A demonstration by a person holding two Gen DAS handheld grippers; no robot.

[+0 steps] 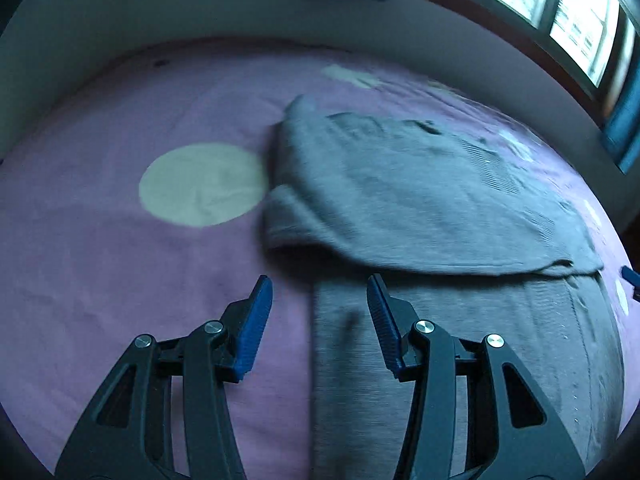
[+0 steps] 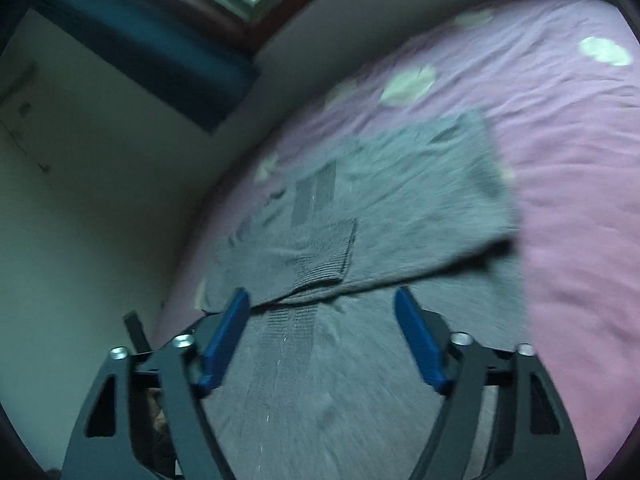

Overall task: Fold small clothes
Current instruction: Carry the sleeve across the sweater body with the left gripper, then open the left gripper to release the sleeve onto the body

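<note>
Grey knit sweater [image 1: 420,200], half-folded on purple bed sheet [image 1: 100,260], lies just ahead of my left hand-held gripper [image 1: 320,300] and right hand-held gripper [image 2: 322,308], both open and empty, fold edge running left-right.

grey sweater [image 2: 400,200] motion-blurred, its near end cut off by frame edge

No text, label, brand, number or sign can be read anywhere

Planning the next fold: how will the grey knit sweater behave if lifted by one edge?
The grey sweater will probably drape limply: its folded-over layer already sags on the purple sheet. The knit looks thick, so likely fairly heavy for its size. Its ribbed texture should resist slipping.
</note>
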